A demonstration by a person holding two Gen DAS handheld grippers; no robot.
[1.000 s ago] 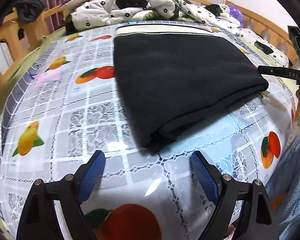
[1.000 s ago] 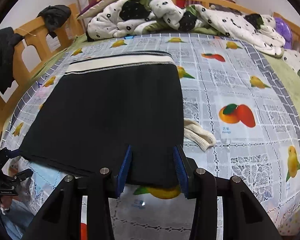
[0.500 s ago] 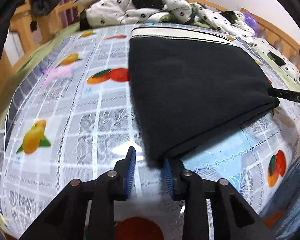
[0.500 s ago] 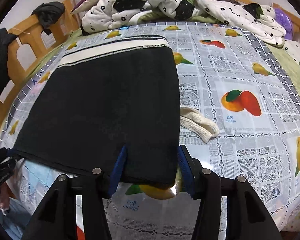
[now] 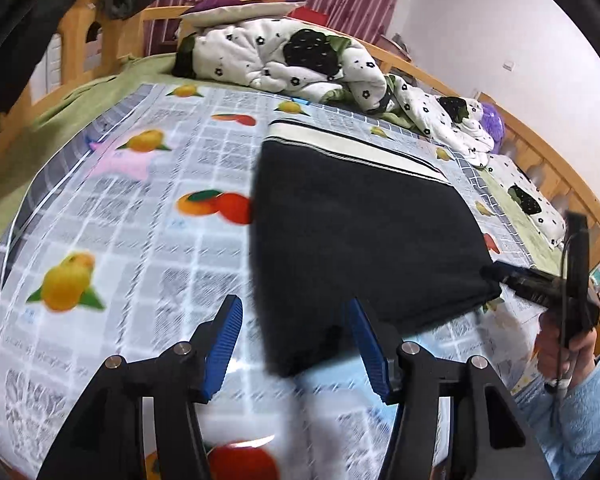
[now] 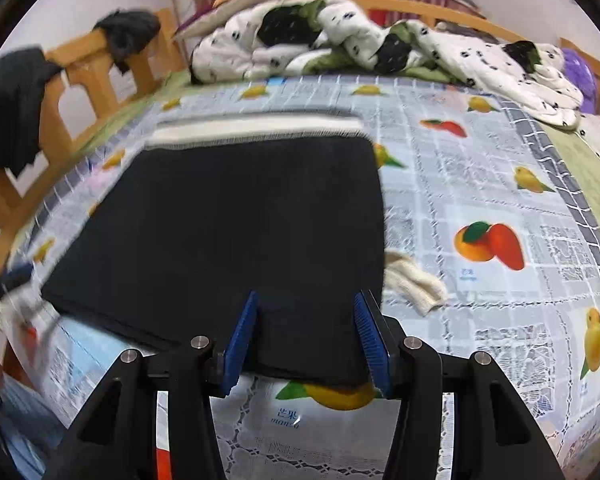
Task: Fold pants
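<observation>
Left gripper (image 5: 294, 344) jaws have just been opening; right gripper (image 6: 306, 332) half-spread.

Light: you get bright, even indoor light | Glare: sheen on tablecloth (image 5: 256, 440) at 6 o'clock | Blur: motion smear in both views | Edges: fisheye bending, black corners

bare tablecloth (image 5: 148, 240) left of pants (image 5: 360, 240)
</observation>
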